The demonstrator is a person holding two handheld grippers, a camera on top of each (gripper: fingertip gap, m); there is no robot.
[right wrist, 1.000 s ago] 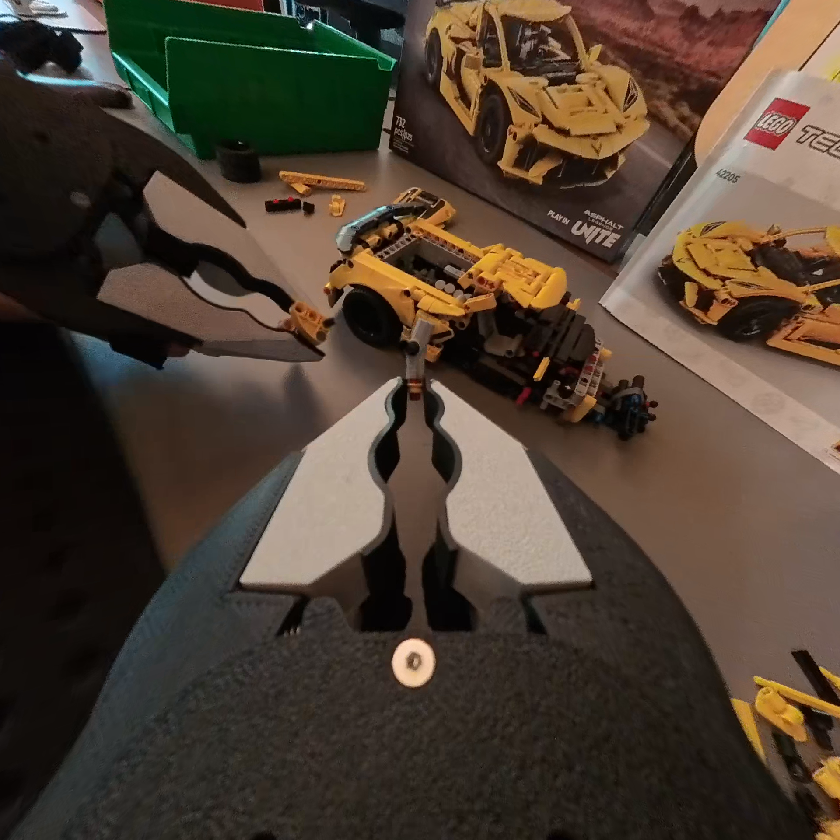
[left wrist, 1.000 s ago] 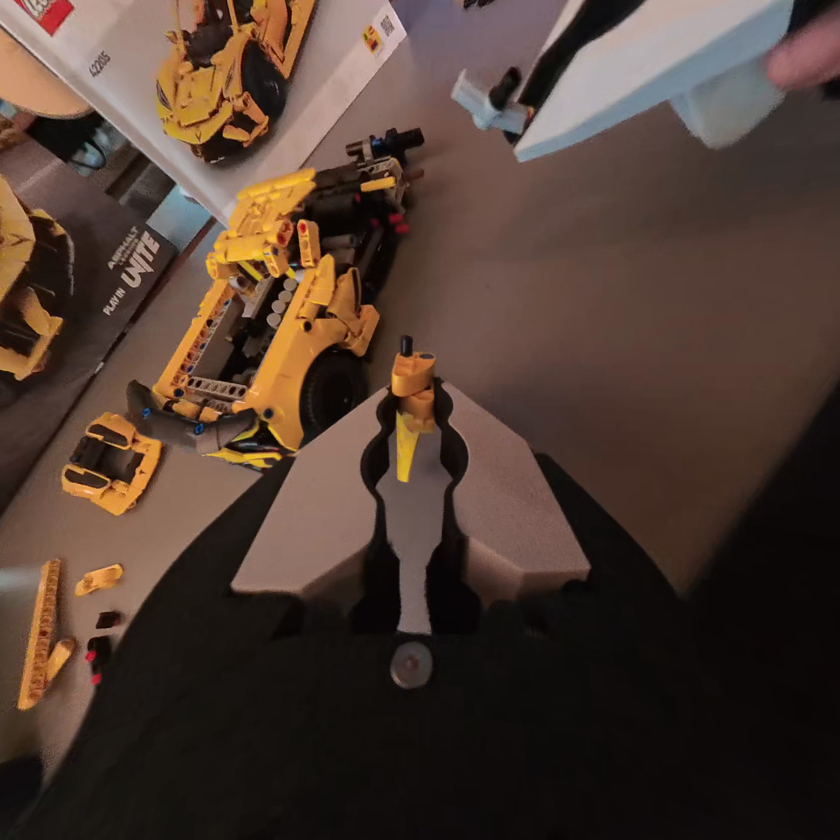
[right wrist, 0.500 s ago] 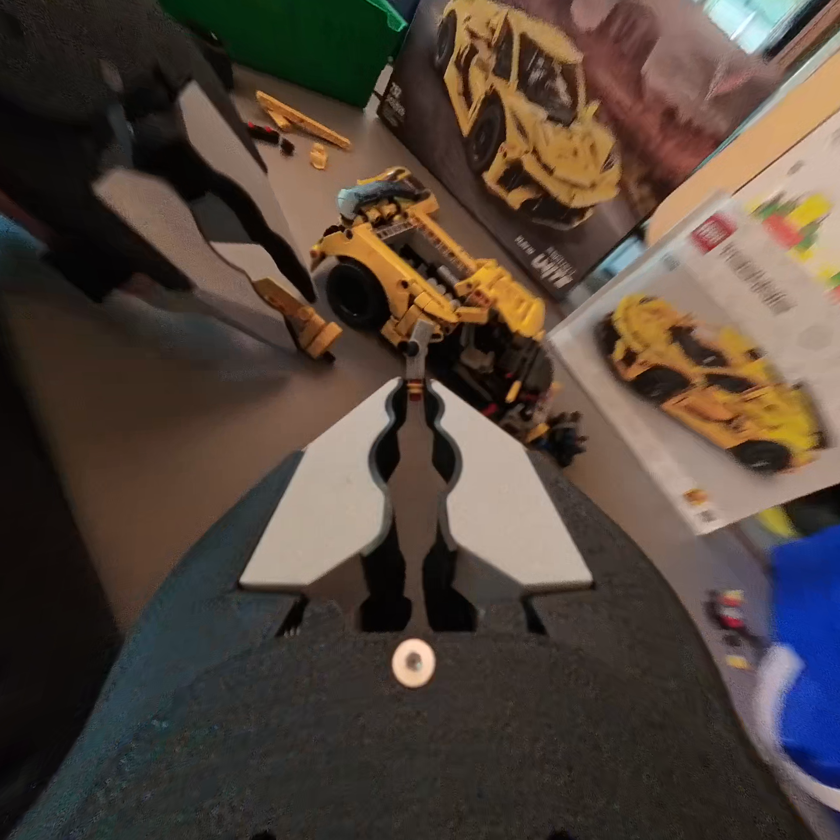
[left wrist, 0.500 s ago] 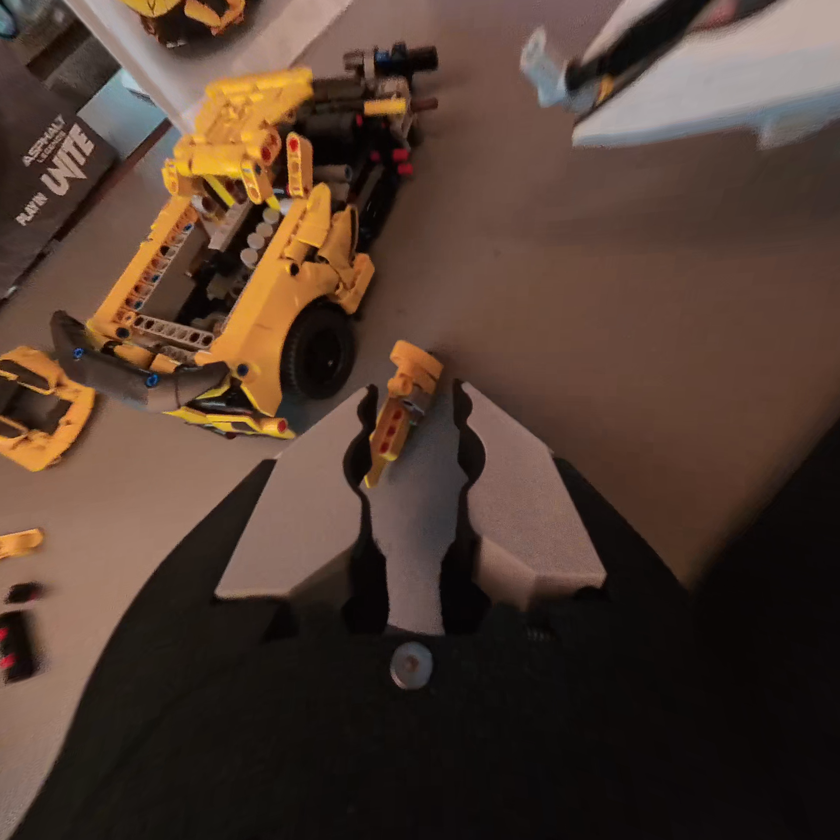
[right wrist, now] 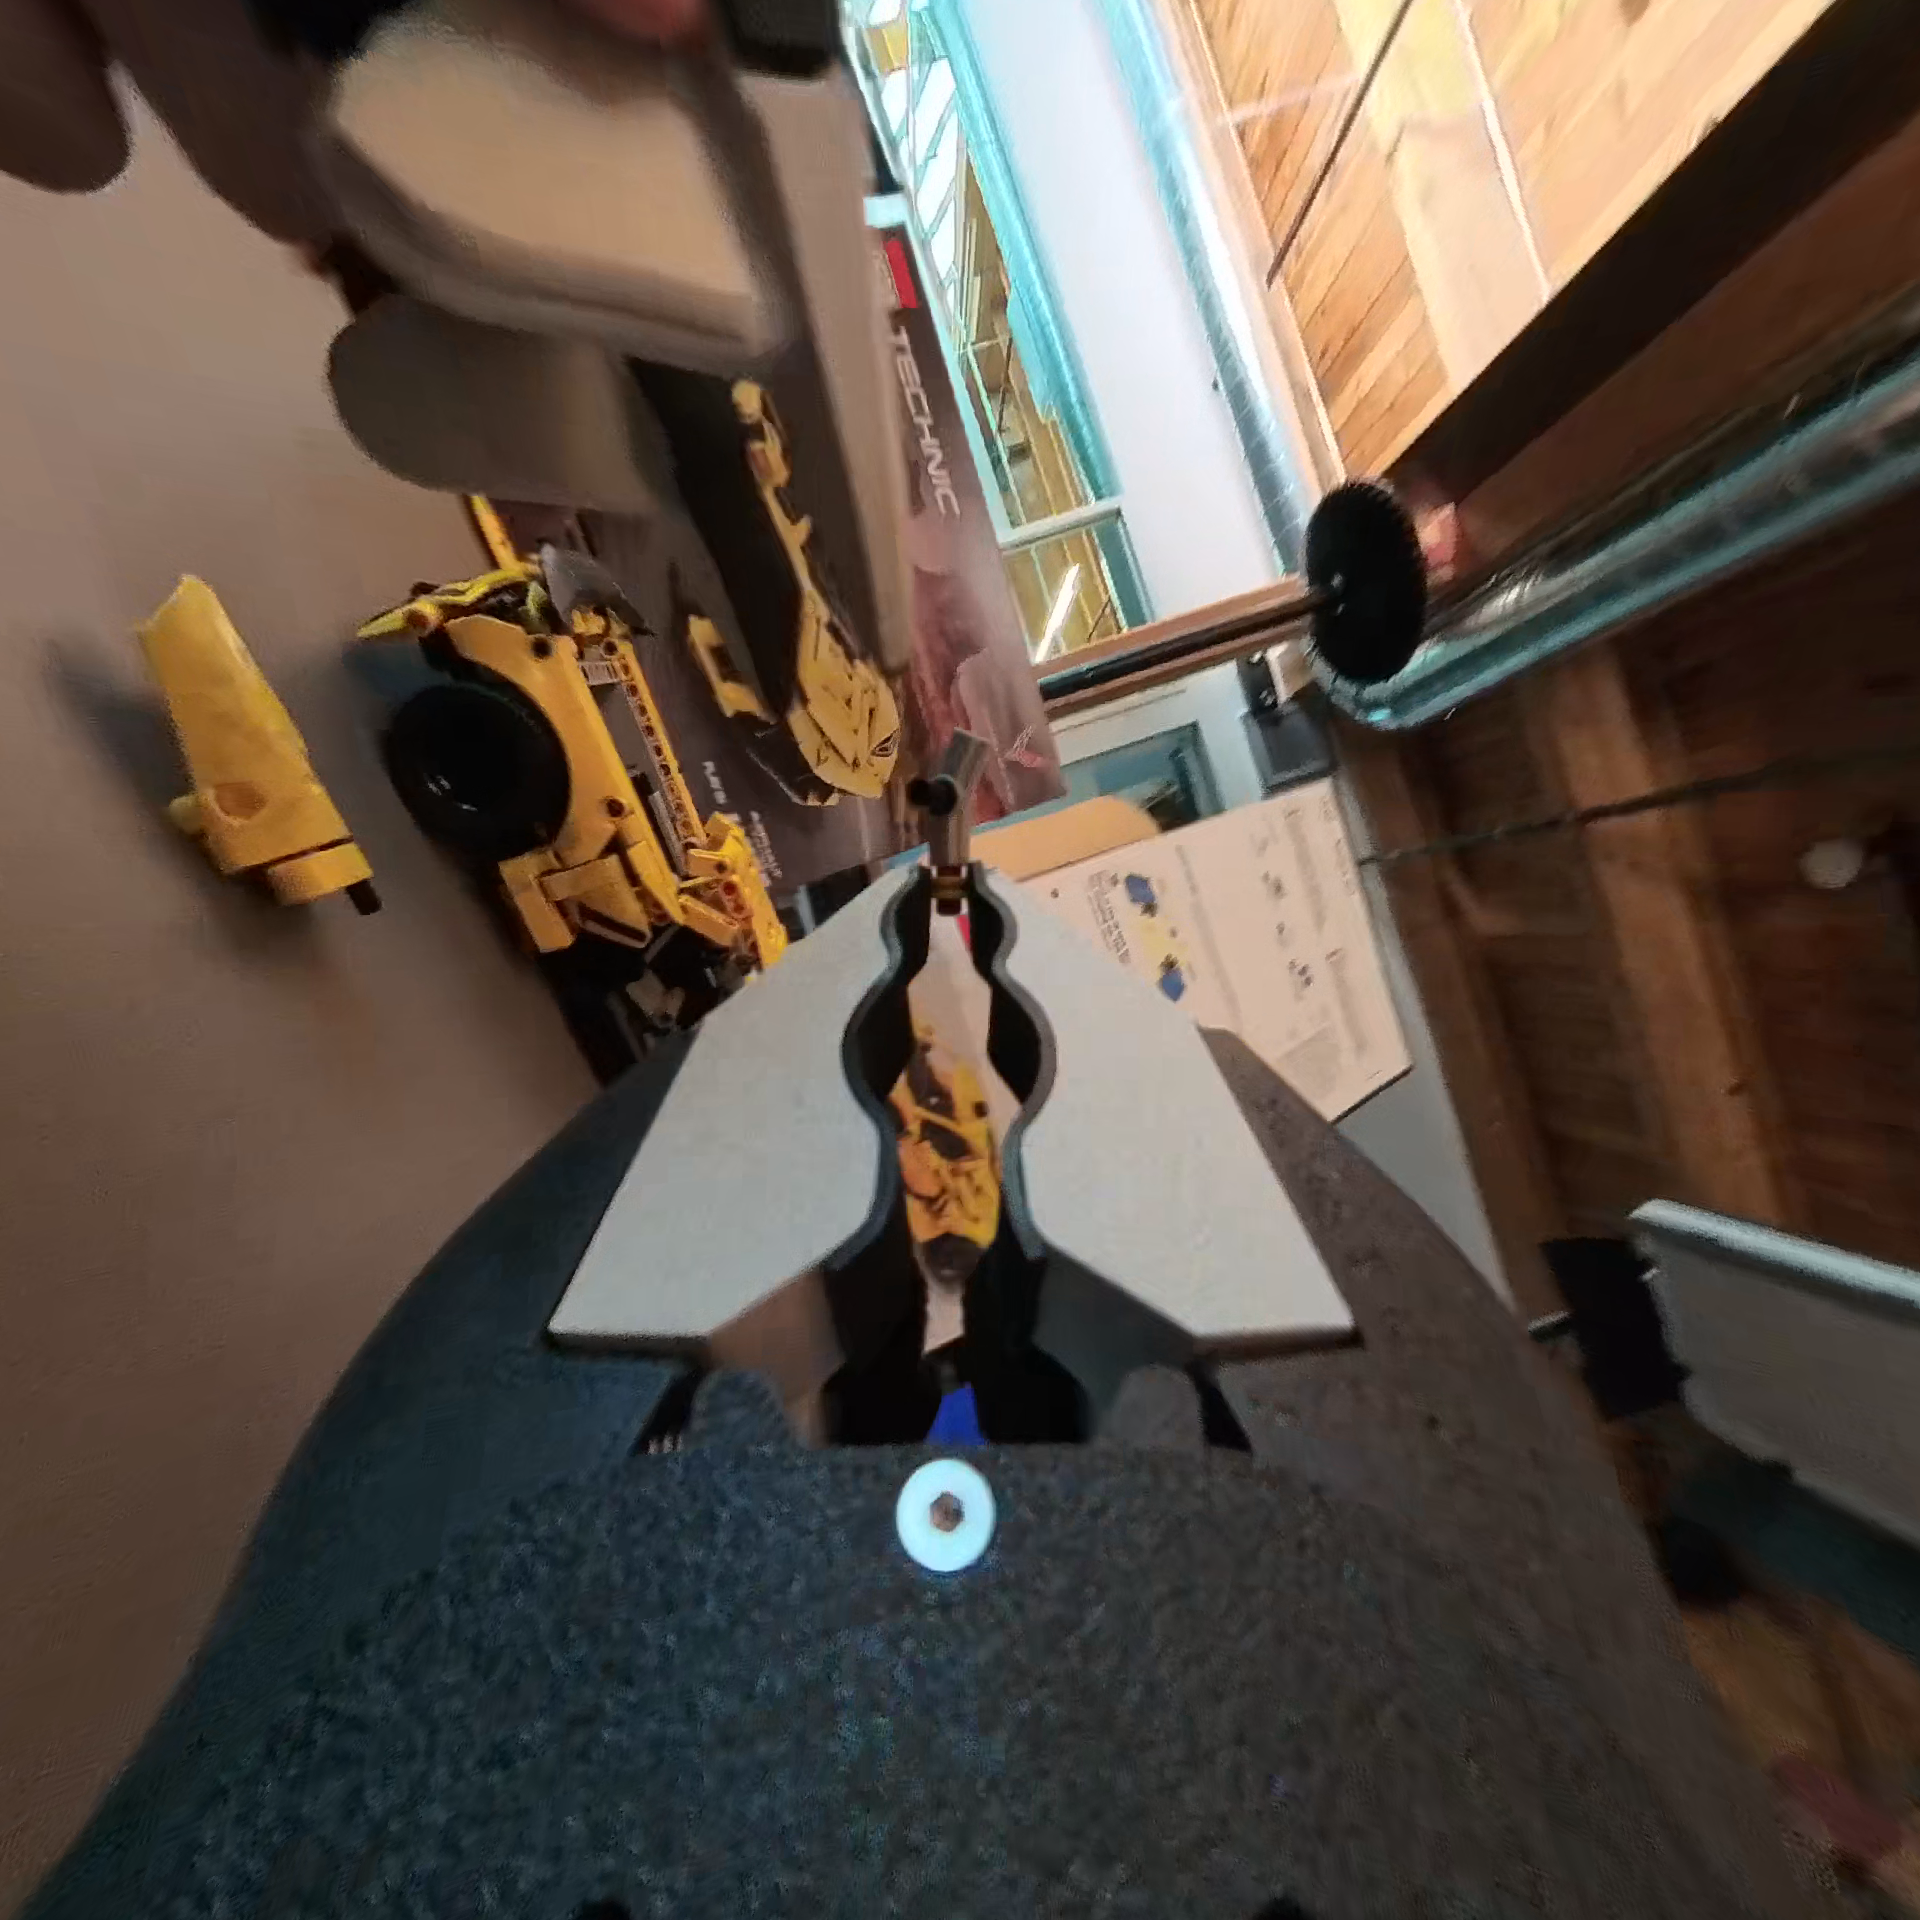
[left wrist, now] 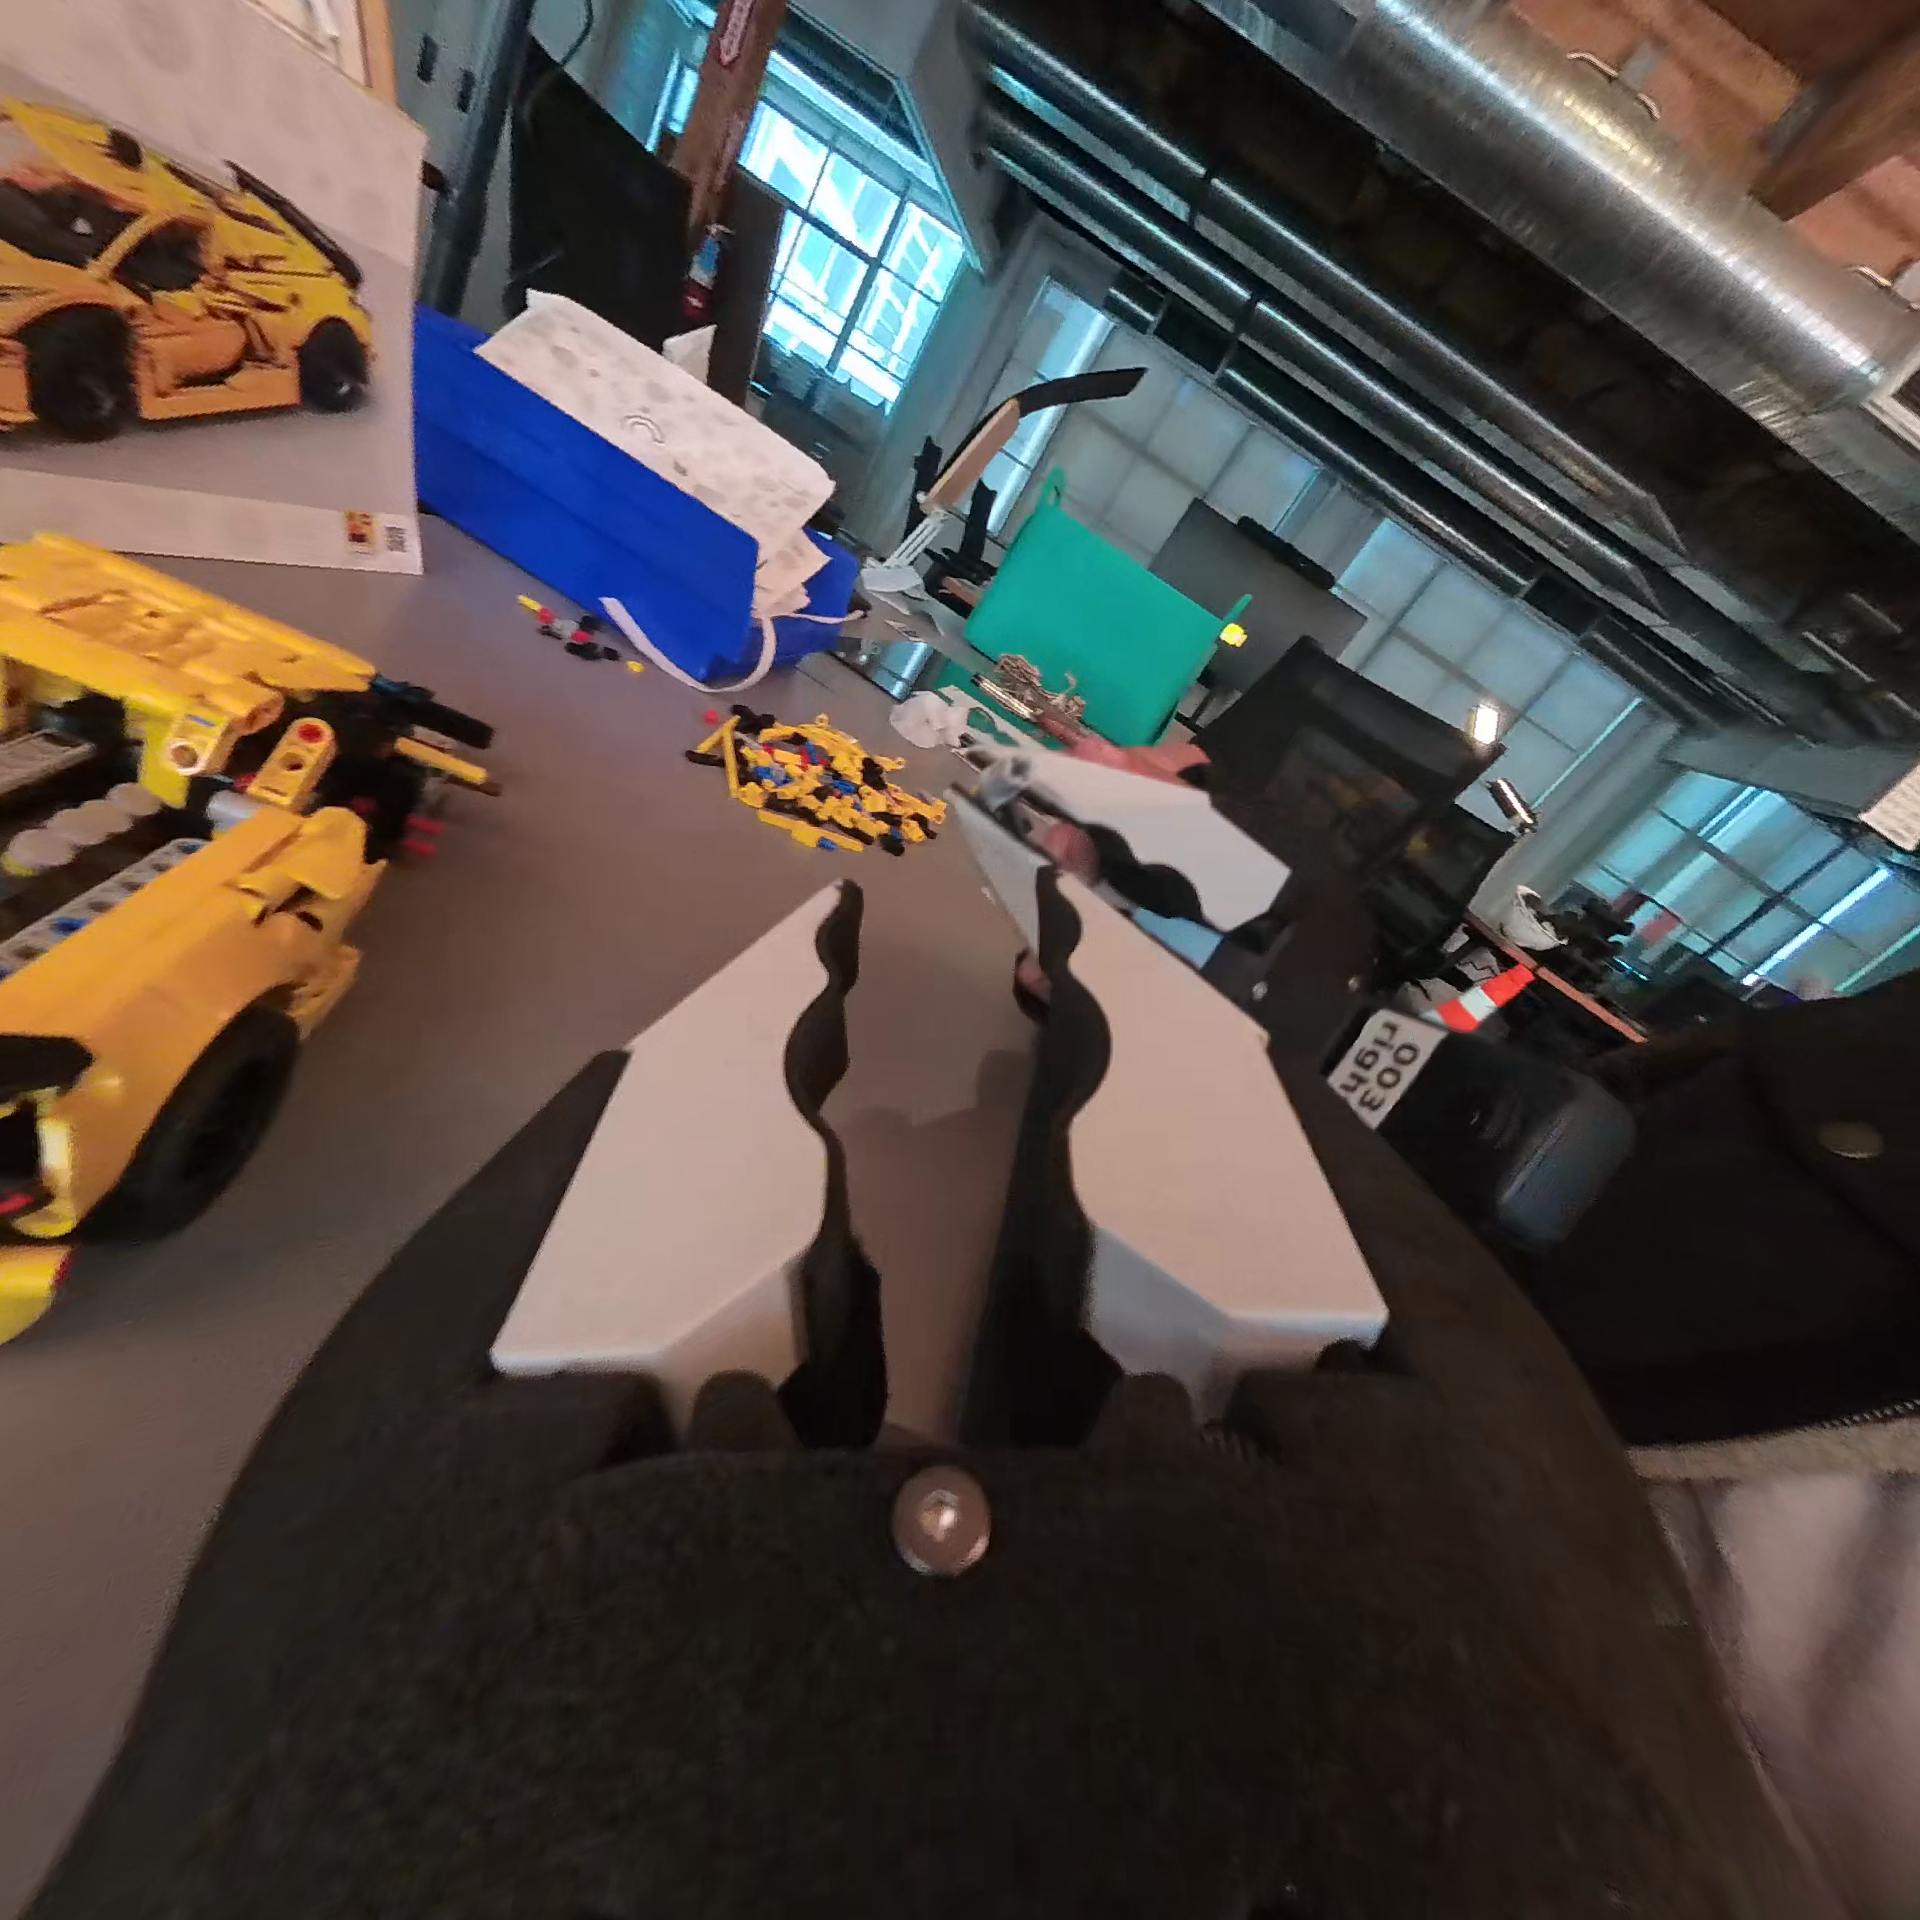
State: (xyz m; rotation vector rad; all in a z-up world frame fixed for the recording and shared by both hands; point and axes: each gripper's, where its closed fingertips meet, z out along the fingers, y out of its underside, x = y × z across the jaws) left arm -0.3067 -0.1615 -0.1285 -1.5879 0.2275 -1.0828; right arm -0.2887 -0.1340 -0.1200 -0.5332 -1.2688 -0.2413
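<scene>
bare worktop [left wrist: 582, 935] ahead of left tongs [left wrist: 940, 914], yellow model car [left wrist: 156, 935] blocking left, loose brick pile [left wrist: 821, 779] ahead, right tongs [left wrist: 997, 790] close alongside

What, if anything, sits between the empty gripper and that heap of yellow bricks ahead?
Nothing visible: only bare table separates the open left gripper from the brick heap. The right gripper, holding a grey connector, sits beside that path.

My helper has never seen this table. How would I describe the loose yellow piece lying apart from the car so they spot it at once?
In the right wrist view, find the half-built yellow car on the grey table. Beside its black front wheel, apart from it, lies the yellow panel piece. It lies alone, tapered, with a black pin at its wider end, while other loose bricks sit in a heap.
</scene>
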